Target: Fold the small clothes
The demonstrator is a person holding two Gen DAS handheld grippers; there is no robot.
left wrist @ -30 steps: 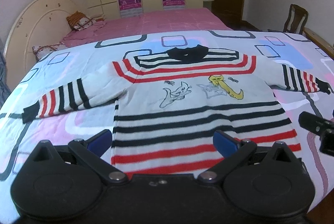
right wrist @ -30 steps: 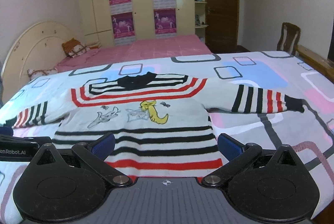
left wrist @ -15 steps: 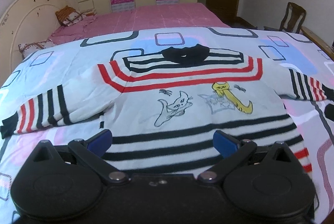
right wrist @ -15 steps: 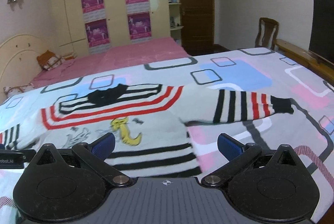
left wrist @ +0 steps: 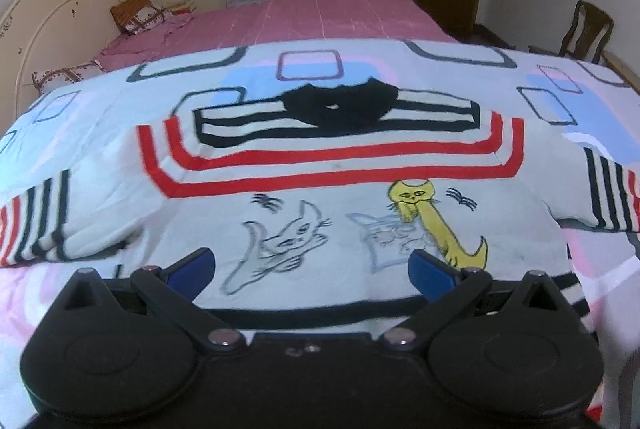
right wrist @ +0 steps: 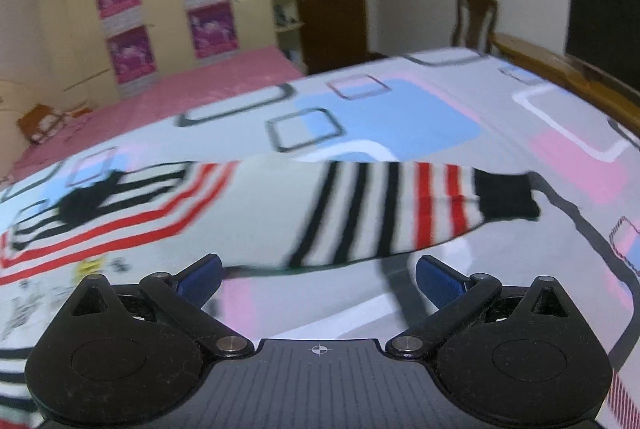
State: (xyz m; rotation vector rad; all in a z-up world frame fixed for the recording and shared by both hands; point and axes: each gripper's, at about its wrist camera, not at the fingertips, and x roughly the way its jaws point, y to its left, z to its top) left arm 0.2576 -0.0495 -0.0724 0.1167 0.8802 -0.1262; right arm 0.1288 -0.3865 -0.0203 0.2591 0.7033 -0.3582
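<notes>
Across the centre of both frames the striped sweater [left wrist: 328, 189] lies flat on the bedspread [right wrist: 384, 117], and both the left gripper [left wrist: 310, 265] and right gripper [right wrist: 318, 275], jaws wide and empty, have advanced, the right swinging toward the sleeve [right wrist: 400, 213], likely the first fold.

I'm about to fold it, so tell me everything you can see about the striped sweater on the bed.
The sweater lies flat, front up, on the patterned bedspread, sleeves spread sideways. It looks like a soft white knit with black and red stripes, a black collar, black cuffs and drawn cats on the chest. Both open grippers are near it; neither holds it.
</notes>
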